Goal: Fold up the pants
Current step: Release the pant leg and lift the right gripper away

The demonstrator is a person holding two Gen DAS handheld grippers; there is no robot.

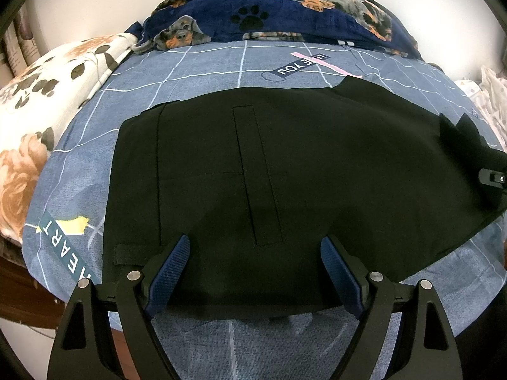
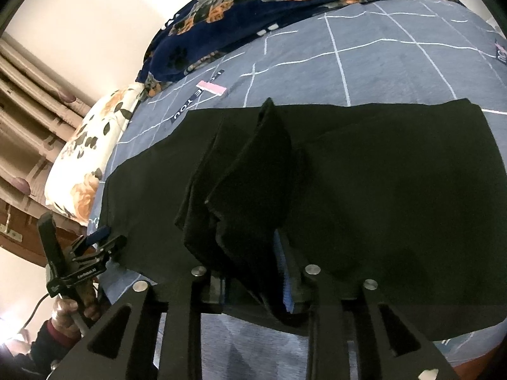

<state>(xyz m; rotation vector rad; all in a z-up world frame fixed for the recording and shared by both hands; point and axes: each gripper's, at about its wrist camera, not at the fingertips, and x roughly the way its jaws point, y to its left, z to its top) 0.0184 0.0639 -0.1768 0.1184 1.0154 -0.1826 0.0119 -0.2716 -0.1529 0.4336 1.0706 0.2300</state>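
Black pants point(image 1: 285, 164) lie flat across the blue checked bed sheet point(image 1: 202, 63). A welt pocket and the waistband show at the left in the left wrist view. My left gripper point(image 1: 255, 253) is open, its blue pads just over the near edge of the pants at the waist end. My right gripper point(image 2: 253, 262) is shut on a bunched fold of the pants point(image 2: 253, 171), lifted above the rest of the fabric point(image 2: 396, 190). The right gripper shows at the right edge of the left wrist view point(image 1: 492, 179); the left gripper shows in the right wrist view point(image 2: 95, 247).
A navy dog-print blanket point(image 1: 285, 9) lies bunched at the far side of the bed. A floral pillow point(image 1: 41, 110) sits at the left. A white dotted cloth point(image 1: 488, 95) is at the right. Curtains point(image 2: 28, 101) hang beyond the pillow.
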